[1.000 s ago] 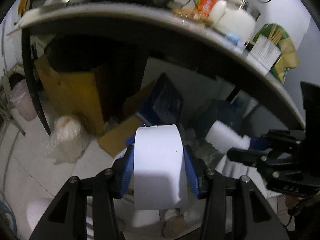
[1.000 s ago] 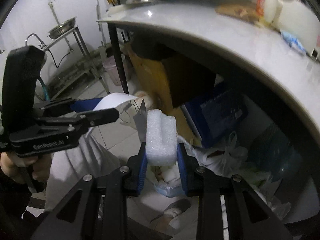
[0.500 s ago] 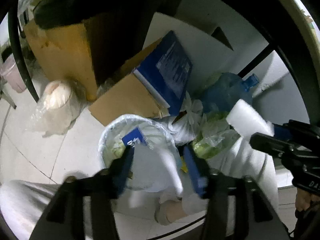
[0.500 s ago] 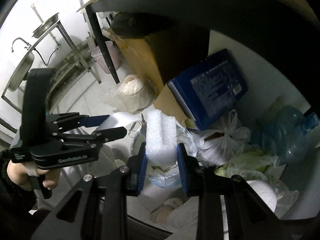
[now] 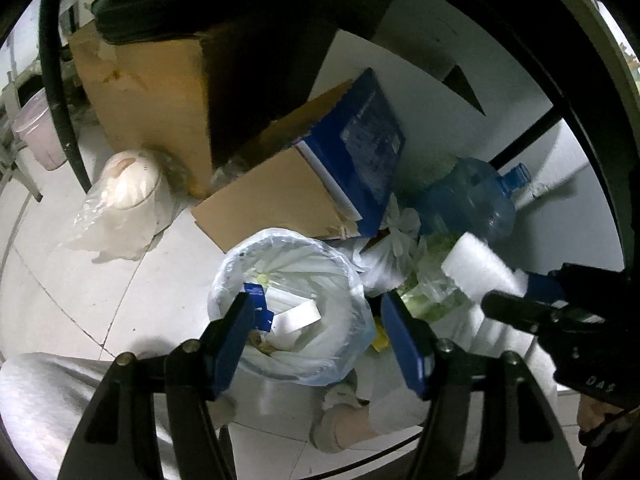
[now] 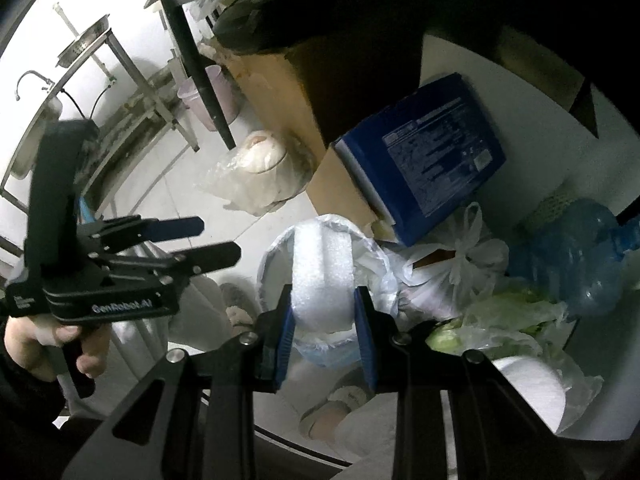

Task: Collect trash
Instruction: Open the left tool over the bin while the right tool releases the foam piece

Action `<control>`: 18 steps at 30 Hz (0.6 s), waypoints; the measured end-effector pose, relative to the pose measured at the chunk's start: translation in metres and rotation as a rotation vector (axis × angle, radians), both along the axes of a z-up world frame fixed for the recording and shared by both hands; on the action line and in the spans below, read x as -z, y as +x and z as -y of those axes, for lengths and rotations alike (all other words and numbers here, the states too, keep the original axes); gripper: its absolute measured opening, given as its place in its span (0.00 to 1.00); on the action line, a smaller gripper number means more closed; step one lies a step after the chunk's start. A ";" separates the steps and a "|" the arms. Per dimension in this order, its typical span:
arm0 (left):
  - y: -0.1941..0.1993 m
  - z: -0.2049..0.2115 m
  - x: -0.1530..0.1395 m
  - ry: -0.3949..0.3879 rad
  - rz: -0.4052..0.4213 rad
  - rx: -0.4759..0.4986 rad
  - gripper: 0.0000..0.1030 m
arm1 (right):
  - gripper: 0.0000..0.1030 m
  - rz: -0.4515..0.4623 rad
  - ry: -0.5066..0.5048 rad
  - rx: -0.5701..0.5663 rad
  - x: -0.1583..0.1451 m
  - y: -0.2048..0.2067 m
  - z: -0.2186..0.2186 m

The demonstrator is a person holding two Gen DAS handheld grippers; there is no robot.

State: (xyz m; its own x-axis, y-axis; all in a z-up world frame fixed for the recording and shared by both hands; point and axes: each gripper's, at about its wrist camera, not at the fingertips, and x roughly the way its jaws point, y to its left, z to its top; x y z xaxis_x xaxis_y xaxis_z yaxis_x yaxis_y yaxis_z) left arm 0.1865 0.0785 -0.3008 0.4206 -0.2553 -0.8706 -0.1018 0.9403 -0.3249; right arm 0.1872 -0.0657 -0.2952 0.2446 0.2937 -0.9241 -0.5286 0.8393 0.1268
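A trash bin lined with a clear plastic bag point(image 5: 340, 264) stands on the floor under the table; it also shows in the right wrist view point(image 6: 276, 252). A white paper piece point(image 5: 298, 316) lies inside it among other rubbish. My left gripper point(image 5: 320, 320) is open and empty, right above the bin; it also shows in the right wrist view point(image 6: 208, 240). My right gripper point(image 6: 323, 320) is shut on a white foam piece point(image 6: 323, 276) held over the bin's rim; the foam also shows in the left wrist view point(image 5: 478, 268).
Behind the bin stand a blue box point(image 5: 360, 152), flattened cardboard point(image 5: 272, 200) and a big brown carton point(image 5: 148, 92). A blue water jug point(image 5: 468, 200), tied bags point(image 5: 392, 248) and a bagged white pot point(image 5: 128, 184) lie around. A black table leg point(image 5: 60, 92) stands left. My legs are below.
My left gripper opened and dropped the white paper into the bin. Both grippers tilted down from the table edge toward the bin. The right gripper carried the foam closer over the bin.
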 end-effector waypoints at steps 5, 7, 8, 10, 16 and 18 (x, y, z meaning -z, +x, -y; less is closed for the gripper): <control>-0.005 -0.017 -0.002 -0.001 0.007 -0.031 0.64 | 0.26 -0.019 -0.011 -0.024 0.009 0.000 -0.017; -0.006 -0.025 -0.001 -0.003 0.006 -0.046 0.64 | 0.26 -0.026 -0.016 -0.032 0.012 0.001 -0.024; -0.007 -0.029 0.000 -0.005 0.006 -0.053 0.64 | 0.26 -0.029 -0.019 -0.037 0.014 0.001 -0.028; -0.010 -0.037 0.001 -0.007 0.005 -0.067 0.64 | 0.26 -0.035 -0.027 -0.045 0.018 0.002 -0.035; -0.014 -0.054 0.004 -0.016 0.003 -0.099 0.64 | 0.29 -0.050 -0.057 -0.049 0.028 0.010 -0.052; -0.015 -0.058 0.004 -0.018 0.003 -0.106 0.64 | 0.36 -0.052 -0.060 -0.044 0.029 0.012 -0.055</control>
